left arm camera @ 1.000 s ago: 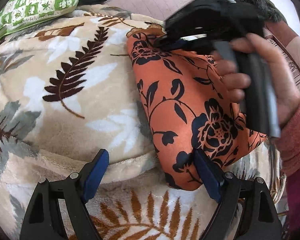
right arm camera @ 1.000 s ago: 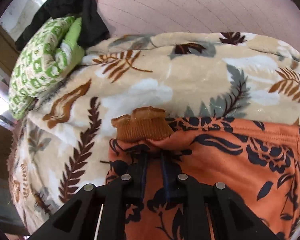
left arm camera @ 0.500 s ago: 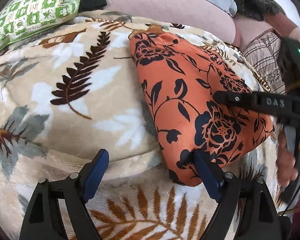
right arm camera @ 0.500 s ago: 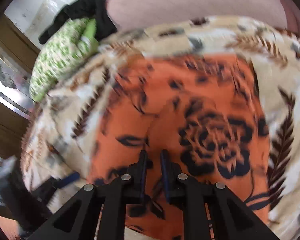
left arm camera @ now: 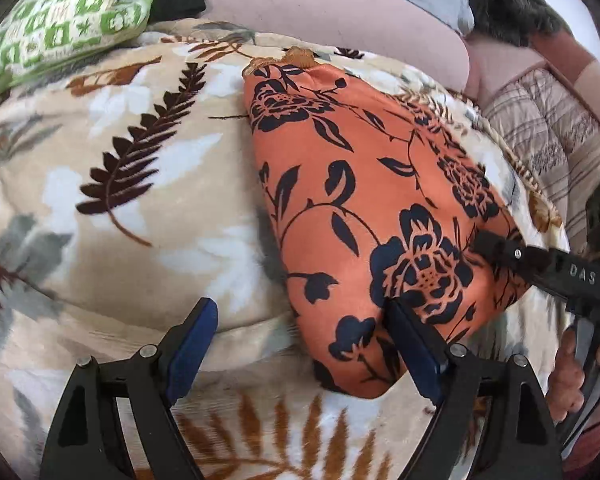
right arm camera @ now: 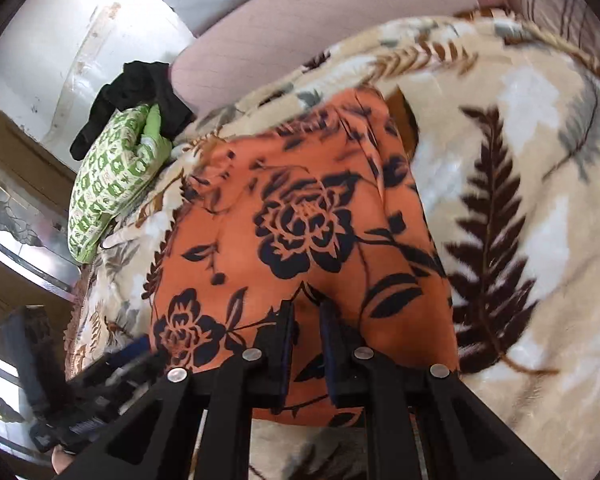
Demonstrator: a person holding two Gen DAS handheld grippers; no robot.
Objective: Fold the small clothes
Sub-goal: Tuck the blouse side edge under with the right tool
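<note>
1. The left hand-held gripper is hovering low over the blanket with its blue pads spread wide.
2. Its right pad is touching the near end of the orange garment; its left pad is sitting over bare blanket.
3. The garment is lying folded on the blanket, stretching away ahead and right of the left hand-held gripper.
4. The right hand-held gripper is pressing its pads nearly together, pinching a ridge of the garment's near edge.
5. A green pillow is lying far ahead to the left, with black cloth beside it.
</note>
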